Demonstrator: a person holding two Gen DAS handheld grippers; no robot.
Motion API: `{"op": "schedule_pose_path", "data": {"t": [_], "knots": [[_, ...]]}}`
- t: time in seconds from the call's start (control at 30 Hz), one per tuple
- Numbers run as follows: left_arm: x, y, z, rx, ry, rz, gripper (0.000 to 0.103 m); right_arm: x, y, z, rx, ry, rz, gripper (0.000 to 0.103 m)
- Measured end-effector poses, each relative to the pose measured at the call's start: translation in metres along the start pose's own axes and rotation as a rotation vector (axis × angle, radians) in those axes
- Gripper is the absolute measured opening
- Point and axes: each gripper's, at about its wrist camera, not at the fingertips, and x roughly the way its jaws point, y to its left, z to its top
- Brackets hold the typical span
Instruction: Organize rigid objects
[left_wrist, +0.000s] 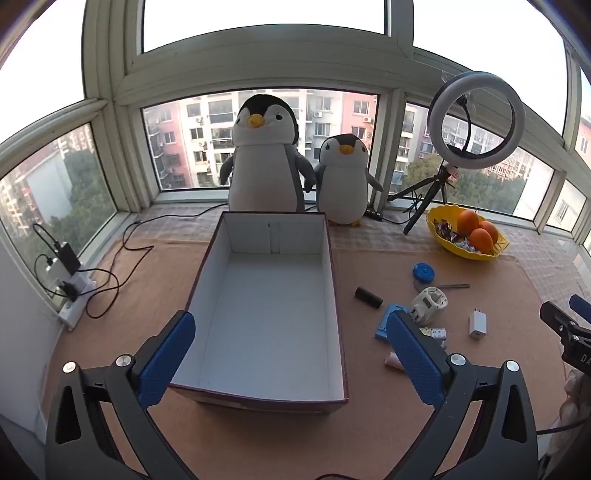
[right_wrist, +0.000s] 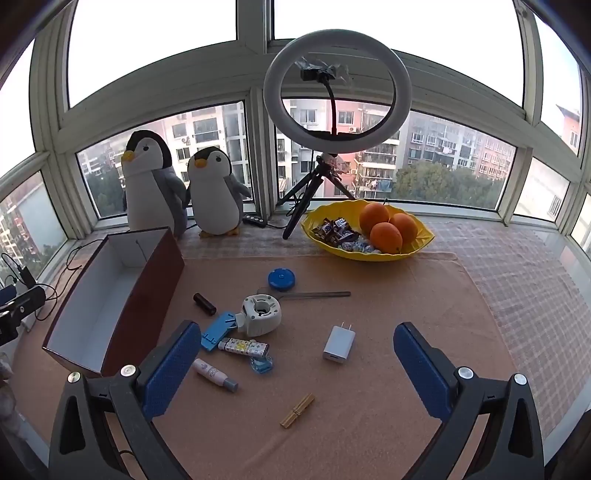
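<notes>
An open, empty box (left_wrist: 207, 258) with white inside and dark red outside sits on the tan mat; it also shows at the left of the right wrist view (right_wrist: 155, 295). My left gripper (left_wrist: 291, 354) is open above its near end. Small objects lie to the right of the box: a white charger (right_wrist: 339, 342), a white round device (right_wrist: 260, 314), a blue round case (right_wrist: 281, 278), a black cylinder (right_wrist: 204, 303), a blue flat piece (right_wrist: 218, 329), a patterned stick (right_wrist: 243, 347), a pink tube (right_wrist: 214, 374), a wooden clothespin (right_wrist: 297, 410) and a metal ruler (right_wrist: 317, 294). My right gripper (right_wrist: 297, 363) is open above them.
A yellow bowl (right_wrist: 421, 243) with oranges and candy stands at the back. A ring light on a tripod (right_wrist: 334, 92) and two plush penguins (right_wrist: 218, 192) stand by the window. A power strip with cables (left_wrist: 70, 291) lies at the left edge.
</notes>
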Motion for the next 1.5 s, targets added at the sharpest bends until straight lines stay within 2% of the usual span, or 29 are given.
{"op": "schedule_pose_path", "data": {"t": [1.5], "knots": [[0.0024,0.0025,-0.0003,-0.01,0.004,0.002,0.103,0.0065,-0.0058,-0.0034,0.018,0.017,0.005,0.103]]}}
